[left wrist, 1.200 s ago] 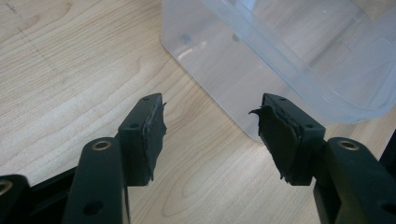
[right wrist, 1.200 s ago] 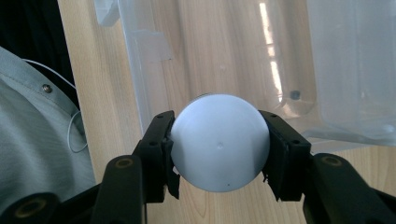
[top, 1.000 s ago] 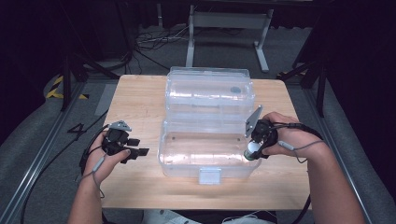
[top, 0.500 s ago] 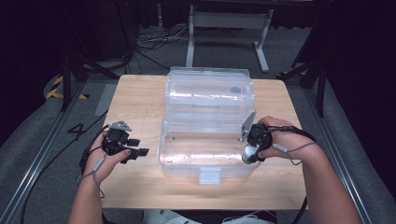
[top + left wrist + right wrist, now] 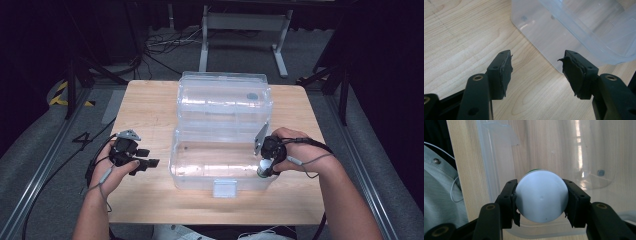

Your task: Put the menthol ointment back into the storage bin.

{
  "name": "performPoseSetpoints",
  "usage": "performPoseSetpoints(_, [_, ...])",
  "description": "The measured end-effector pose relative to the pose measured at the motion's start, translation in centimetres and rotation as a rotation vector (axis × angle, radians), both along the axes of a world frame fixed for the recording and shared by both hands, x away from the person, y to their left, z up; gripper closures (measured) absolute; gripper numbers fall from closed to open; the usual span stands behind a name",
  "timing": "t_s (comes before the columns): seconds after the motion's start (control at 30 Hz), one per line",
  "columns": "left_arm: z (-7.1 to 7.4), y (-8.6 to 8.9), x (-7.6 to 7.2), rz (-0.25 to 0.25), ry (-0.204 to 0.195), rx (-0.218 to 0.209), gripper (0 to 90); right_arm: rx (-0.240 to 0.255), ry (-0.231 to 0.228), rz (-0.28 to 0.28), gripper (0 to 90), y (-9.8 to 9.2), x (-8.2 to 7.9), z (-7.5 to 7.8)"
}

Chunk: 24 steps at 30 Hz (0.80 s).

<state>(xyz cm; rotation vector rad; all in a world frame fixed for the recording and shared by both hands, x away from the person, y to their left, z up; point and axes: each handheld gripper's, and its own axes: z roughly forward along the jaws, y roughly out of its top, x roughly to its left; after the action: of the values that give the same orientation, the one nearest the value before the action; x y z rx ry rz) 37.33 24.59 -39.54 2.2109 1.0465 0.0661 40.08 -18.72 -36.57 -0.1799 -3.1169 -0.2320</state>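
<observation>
Two jaws of the right gripper (image 5: 541,200) are clamped on a round white cap (image 5: 541,195), one pad pressed to each side of it, and a sliver of green shows just behind the cap's top edge. In the high view the right gripper (image 5: 266,165) points down over the near right corner of the clear bin (image 5: 220,150), with the white-ended thing held upright in it, above the bin's open front part. Through the bin's clear floor the wood grain of the table (image 5: 456,157) shows, and a small grey dot sits on the plastic off to the right. At the left edge of the right gripper view lies a grey sleeve (image 5: 439,192) with a thin white cord.

The left gripper (image 5: 536,73) has its jaws wide apart with nothing between them, its worn black pads (image 5: 505,72) facing each other over bare table. A corner of the bin stands just beyond them. In the high view the left gripper (image 5: 142,162) rests low near the table's left side, apart from the bin, its tips toward the bin's left wall.
</observation>
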Motion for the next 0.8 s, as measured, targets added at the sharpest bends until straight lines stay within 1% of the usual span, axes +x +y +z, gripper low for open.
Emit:
performPoseSetpoints(0.17, [0.0, 0.0, 0.0, -0.001, 0.0, 0.001, 41.1, -0.008, 0.006, -0.004, 49.8, 0.1, 0.1, -0.5])
performPoseSetpoints(0.2, [0.0, 0.0, 0.0, -0.001, 0.0, 0.002, 41.1, -0.017, 0.006, 0.004, 49.8, 0.1, 0.2, -0.6])
performPoseSetpoints(0.3, [-0.1, 0.0, 0.0, -0.002, 0.002, 0.003, 41.1, -0.019, 0.003, 0.009, 49.8, 0.2, 0.3, -0.9])
performPoseSetpoints(0.4, [-0.1, 0.0, 0.0, -0.002, 0.004, 0.003, 41.1, -0.02, 0.014, 0.011, 49.8, 0.3, 0.4, -1.3])
performPoseSetpoints(0.5, [-0.2, 0.0, 0.1, -0.003, 0.005, 0.004, 41.0, -0.032, 0.024, 0.009, 49.8, 0.4, 0.5, -1.7])
performPoseSetpoints(0.6, [-0.2, 0.0, 0.1, -0.003, 0.007, 0.007, 41.0, -0.031, 0.022, 0.016, 49.8, 0.4, 0.5, -2.0])
performPoseSetpoints(0.63, [-0.2, 0.0, 0.1, -0.004, 0.01, 0.006, 41.0, -0.042, 0.025, 0.02, 49.8, 0.6, 0.6, -2.0])
performPoseSetpoints(0.73, [-0.3, 0.0, 0.1, -0.002, 0.011, 0.005, 41.0, -0.04, 0.025, 0.02, 49.8, 0.7, 0.5, -2.2])
performPoseSetpoints(0.8, [-0.3, 0.1, 0.1, -0.003, 0.011, 0.007, 40.8, -0.04, 0.025, 0.031, 49.8, 0.8, 0.6, -2.3])
